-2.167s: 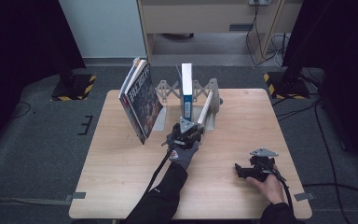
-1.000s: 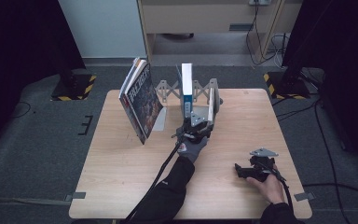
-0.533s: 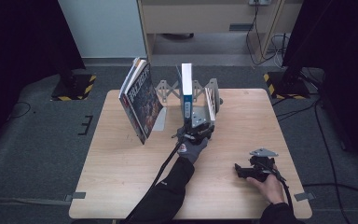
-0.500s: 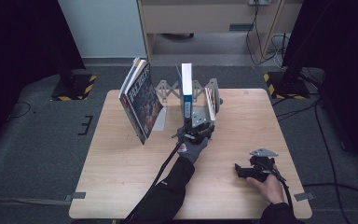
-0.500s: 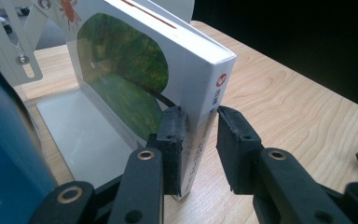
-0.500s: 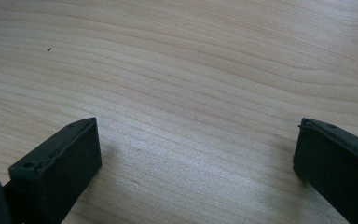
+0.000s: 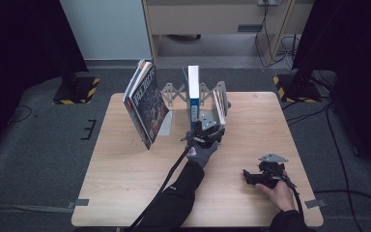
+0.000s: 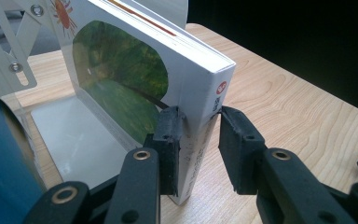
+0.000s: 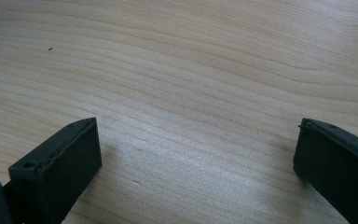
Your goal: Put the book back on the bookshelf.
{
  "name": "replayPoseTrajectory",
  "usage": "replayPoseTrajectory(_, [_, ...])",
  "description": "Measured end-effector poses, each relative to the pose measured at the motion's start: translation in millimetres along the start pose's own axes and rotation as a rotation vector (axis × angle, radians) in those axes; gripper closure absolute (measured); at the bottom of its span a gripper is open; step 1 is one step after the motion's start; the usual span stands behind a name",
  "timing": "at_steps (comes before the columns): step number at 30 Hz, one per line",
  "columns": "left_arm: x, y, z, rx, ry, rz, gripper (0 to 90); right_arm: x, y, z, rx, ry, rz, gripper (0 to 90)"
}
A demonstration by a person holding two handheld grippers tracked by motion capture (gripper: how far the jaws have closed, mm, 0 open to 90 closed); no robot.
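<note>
A white paperback (image 8: 121, 84) with a green picture on its cover stands tilted at the right end of a metal book rack (image 7: 174, 92). My left gripper (image 8: 198, 121) is shut on its spine, one pad on the cover and the other on the spine's far edge. In the high view this gripper (image 7: 211, 121) reaches into the rack from the table's middle, and the paperback (image 7: 219, 104) leans just beyond it. My right gripper (image 7: 247, 176) rests near the front right of the table, its jaws open. Bare wood lies between them in the right gripper view (image 9: 196, 140).
A tall blue-and-white book (image 7: 193, 92) stands upright in the middle of the rack. A large illustrated book (image 7: 145, 104) leans at its left end. The wooden table (image 7: 125, 183) has dark floor around it, with cables at the far right.
My left gripper moved forward and right to the white paperback at the rack's right end, then held still. The right hand has not moved.
</note>
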State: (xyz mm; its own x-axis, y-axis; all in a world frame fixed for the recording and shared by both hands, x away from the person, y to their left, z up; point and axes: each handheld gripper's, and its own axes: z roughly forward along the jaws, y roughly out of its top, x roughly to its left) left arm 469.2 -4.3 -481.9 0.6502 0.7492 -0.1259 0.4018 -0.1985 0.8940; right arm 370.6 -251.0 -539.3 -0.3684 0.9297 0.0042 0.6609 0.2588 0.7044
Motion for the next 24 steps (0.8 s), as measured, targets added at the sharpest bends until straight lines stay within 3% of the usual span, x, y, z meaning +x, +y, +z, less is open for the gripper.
replayPoseTrajectory(10, [-3.0, -0.5, -9.5, -0.008, -0.01, 0.025, 61.9, -0.2, 0.1, 0.1, 0.0, 0.002, -0.001, 1.0])
replayPoseTrajectory(13, [-5.3, -1.3, -15.8, -0.005, -0.015, 0.05, 59.3, -0.2, 0.0, 0.1, 0.0, 0.001, -0.001, 1.0])
replayPoseTrajectory(19, [-3.7, -0.5, -39.4, 0.009, -0.031, 0.1, 52.1, -0.1, 0.0, 0.1, 0.0, 0.001, -0.001, 1.0])
replayPoseTrajectory(24, [1.8, 1.6, -66.4, 0.065, -0.033, 0.179, 43.7, -0.2, 0.1, 0.0, 0.001, 0.003, -0.001, 1.0])
